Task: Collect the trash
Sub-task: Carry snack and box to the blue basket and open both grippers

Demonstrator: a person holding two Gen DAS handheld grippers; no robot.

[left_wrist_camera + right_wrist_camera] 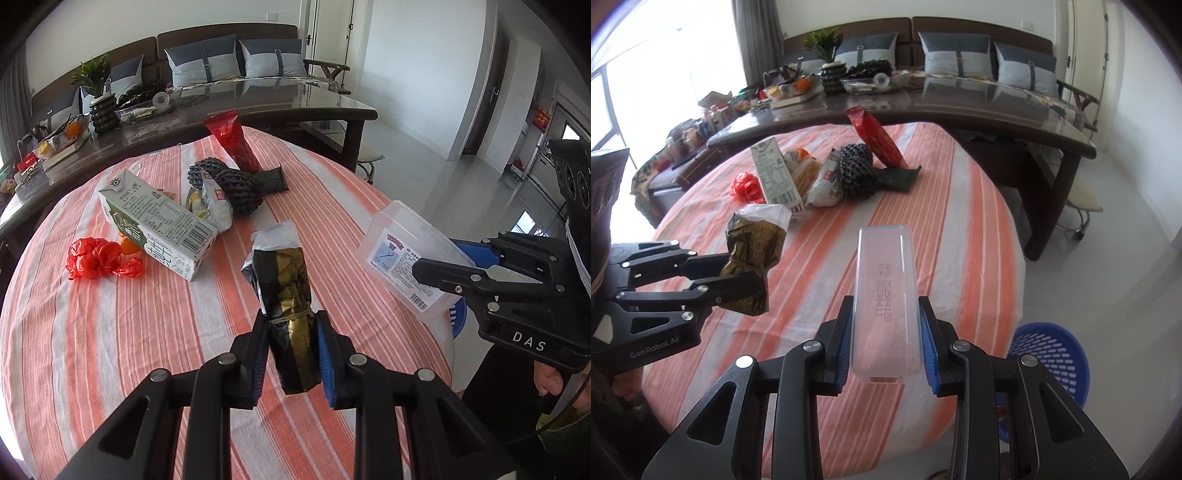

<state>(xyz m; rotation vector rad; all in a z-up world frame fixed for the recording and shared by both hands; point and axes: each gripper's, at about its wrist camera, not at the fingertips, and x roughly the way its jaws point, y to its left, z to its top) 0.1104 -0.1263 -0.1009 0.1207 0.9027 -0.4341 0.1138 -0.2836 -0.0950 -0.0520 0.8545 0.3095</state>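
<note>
Left gripper [291, 328]: clamped on a black-and-gold foil snack wrapper [286, 295], both blue pads pressed against its crumpled lower half, fingers angled steeply down toward the striped tablecloth [110, 350]. Wrapper lifted clear of the cloth, torn silver mouth pointing to 12 o'clock. In the right wrist view, the same gripper [753, 275] entering from 9 o'clock, wrapper [753, 243] jutting up past the fingertips, a bit of the holding hand [626, 384] visible below at 8 o'clock.

Right gripper [886, 332]: clenched on a clear plastic box [884, 295], narrow side up with a printed date code, held off the table and tilted forward and down. In the left wrist view, that box [402, 262] at 3 o'clock, labelled face showing, pinched at its lower edge by the right gripper [443, 273]; holding hand [552, 380] just under the gripper body.

Remaining on the cloth, toward 11 and 12 o'clock: a milk carton [159, 221] lying on its side, a crumpled red plastic bag [99, 258] at its left, a white snack bag [214, 206], a black mesh fruit sleeve [229, 184], a dark green wrapper [271, 179], and a red wrapper [232, 140] propped upright.

Blue perforated basket [1052, 365] on the floor at 4 o'clock of the right wrist view, just beside the table's edge.
</note>
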